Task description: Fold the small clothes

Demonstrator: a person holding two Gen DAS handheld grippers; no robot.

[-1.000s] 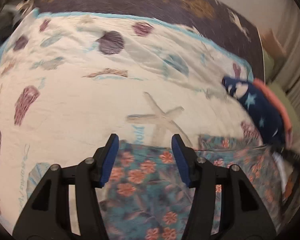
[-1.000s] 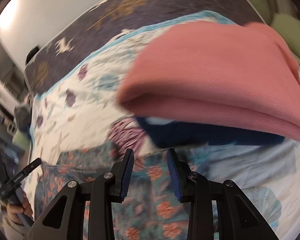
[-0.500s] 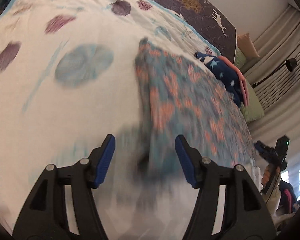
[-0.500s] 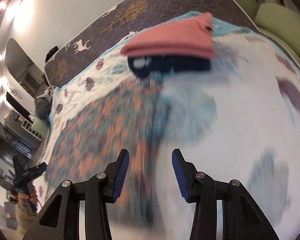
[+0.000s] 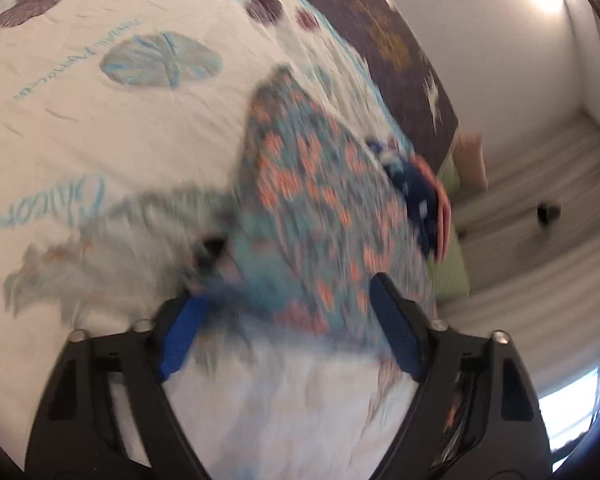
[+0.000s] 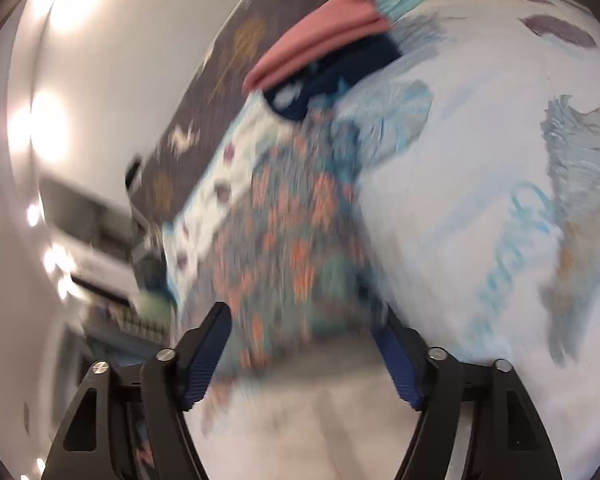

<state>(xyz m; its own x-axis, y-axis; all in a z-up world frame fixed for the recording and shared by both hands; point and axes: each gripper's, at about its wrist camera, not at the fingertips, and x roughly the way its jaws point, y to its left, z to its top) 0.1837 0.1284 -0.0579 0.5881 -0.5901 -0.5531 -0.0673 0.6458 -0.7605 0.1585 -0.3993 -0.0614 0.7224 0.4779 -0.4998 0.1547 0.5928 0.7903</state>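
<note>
Blue-padded and apart at the tips: left gripper (image 5: 288, 292), jaws just been closing in, yet with a clear gap showing and no pad seen pressing on anything. Near end of floral cloth (image 5: 312, 200) lying between those jaws, too blurred to tell whether touched. Same on the other side: right gripper (image 6: 302, 314) wide apart, jaws just been opening, the cloth's end (image 6: 292, 240) between them but seemingly not pinched.

Farther out, floral cloth spread flat on bedspread (image 5: 100, 120), running away from both grippers as one long narrow strip, likely folded lengthwise already. Beyond its far end, just beside it, a small stack: pink piece (image 6: 320, 52) on top of navy piece (image 6: 340, 76), both folded and squared.

Judging progress: two garments apparently finished and stacked; third partway through, narrowed but not yet shortened. Probably left to do: pinch the near end at both corners, carry it over toward the far end, perhaps once more, then lift onto the stack. No further unfolded clothes in either view, so possibly the last item, though much of the bed out of sight.
</note>
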